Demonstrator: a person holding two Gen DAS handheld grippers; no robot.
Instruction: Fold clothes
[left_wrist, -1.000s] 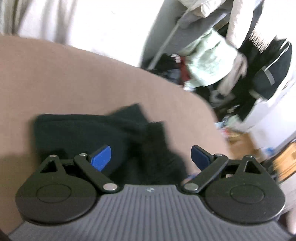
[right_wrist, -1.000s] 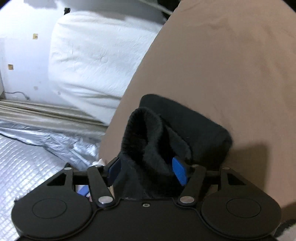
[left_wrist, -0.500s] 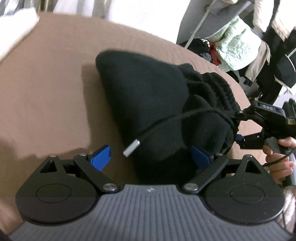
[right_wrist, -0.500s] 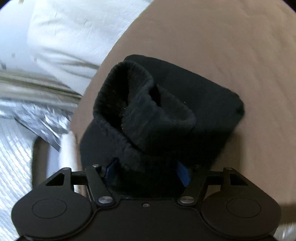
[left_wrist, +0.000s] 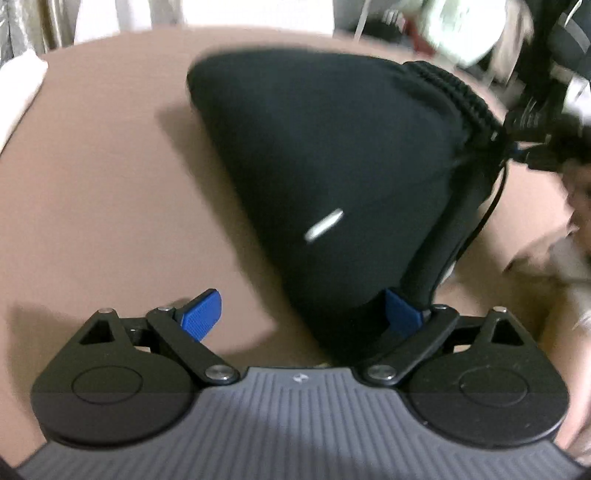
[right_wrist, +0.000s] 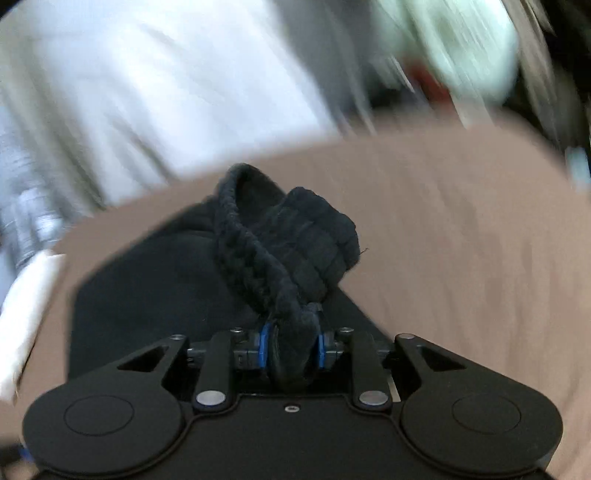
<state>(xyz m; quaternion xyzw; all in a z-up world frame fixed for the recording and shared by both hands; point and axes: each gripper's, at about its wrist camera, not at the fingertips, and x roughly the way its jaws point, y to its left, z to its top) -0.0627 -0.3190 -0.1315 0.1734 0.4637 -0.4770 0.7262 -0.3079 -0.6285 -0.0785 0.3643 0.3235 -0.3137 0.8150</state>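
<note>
Garment (left_wrist: 332, 155), black, lies on a brown bed (left_wrist: 110, 192), bulk spread flat toward the left gripper, ribbed hem (right_wrist: 291, 243) bunched up at the far right end. Right gripper (right_wrist: 291, 347): jaws closing, narrow gap, a fold of the ribbed hem pinched between the blue pads (right_wrist: 263, 347), cloth bulging out above them. Left gripper (left_wrist: 301, 314): jaws wide apart, nothing gripped; the near corner of the garment sits between them, right pad (left_wrist: 400, 314) touching or just beside the cloth, left pad (left_wrist: 201, 314) clear over bare bed. A thin black cord (left_wrist: 487, 210) hangs along the garment's right edge, with a small silvery tip (left_wrist: 323, 225) over the cloth, blurred. Behind the bed, white bedding (right_wrist: 166, 85) and hanging clothes (left_wrist: 465, 29), all motion-blurred. Person's hand at the right edge of the left view, too blurred to read.
</note>
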